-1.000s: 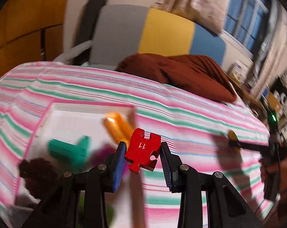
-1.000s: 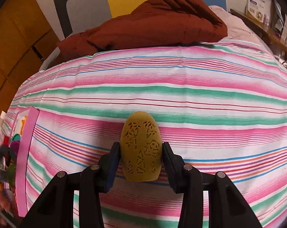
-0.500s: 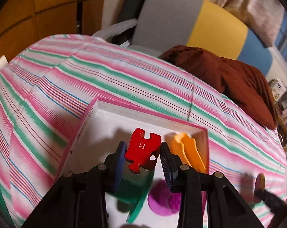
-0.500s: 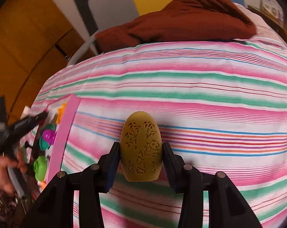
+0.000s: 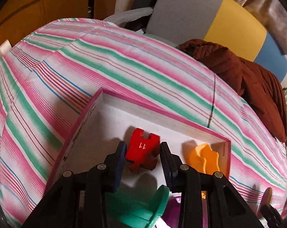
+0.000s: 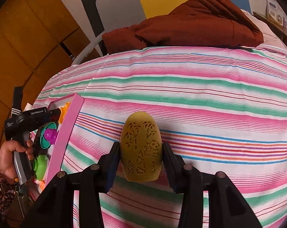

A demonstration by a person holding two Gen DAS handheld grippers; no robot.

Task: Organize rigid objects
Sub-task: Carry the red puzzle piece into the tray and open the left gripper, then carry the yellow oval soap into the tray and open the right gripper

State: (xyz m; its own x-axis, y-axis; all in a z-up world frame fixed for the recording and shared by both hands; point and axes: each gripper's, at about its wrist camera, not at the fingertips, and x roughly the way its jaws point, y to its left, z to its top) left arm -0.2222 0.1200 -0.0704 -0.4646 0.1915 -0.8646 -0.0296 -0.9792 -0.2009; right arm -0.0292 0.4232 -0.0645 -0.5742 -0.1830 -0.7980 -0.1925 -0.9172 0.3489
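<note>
1. The step in hand is judged to be the placing of the red puzzle piece (image 5: 142, 150) into the pink-rimmed box (image 5: 162, 112), which lies on the striped bedspread (image 5: 105, 66).
2. The left tool (image 5: 142, 158) is held over the white floor of the box, and the red puzzle piece sits between its blue pads. It looks lightly held or just let go; whether the pads press on it cannot be told for certain, nor whether the piece already rests on the box floor.
3. Inside the box, an orange piece (image 5: 205, 156) lies at the corner to the right of the red one, and a teal piece (image 5: 143, 207) and a purple piece (image 5: 173, 209) lie nearer the camera, partly under the tool.
4. The right tool (image 6: 141, 158) is clenched on an olive egg-shaped piece (image 6: 140, 148) with cut-out patterns, held above the bedspread well to the right of the box.
5. In the right wrist view a hand (image 6: 9, 157) is seen gripping the handle of the left tool at the box, beside a lime green piece (image 6: 40, 166).
6. The next move is judged to call for full release of the red piece, a lift clear of the box rim, and then the carrying of the egg-shaped piece leftward to a bare spot in the box.
</note>
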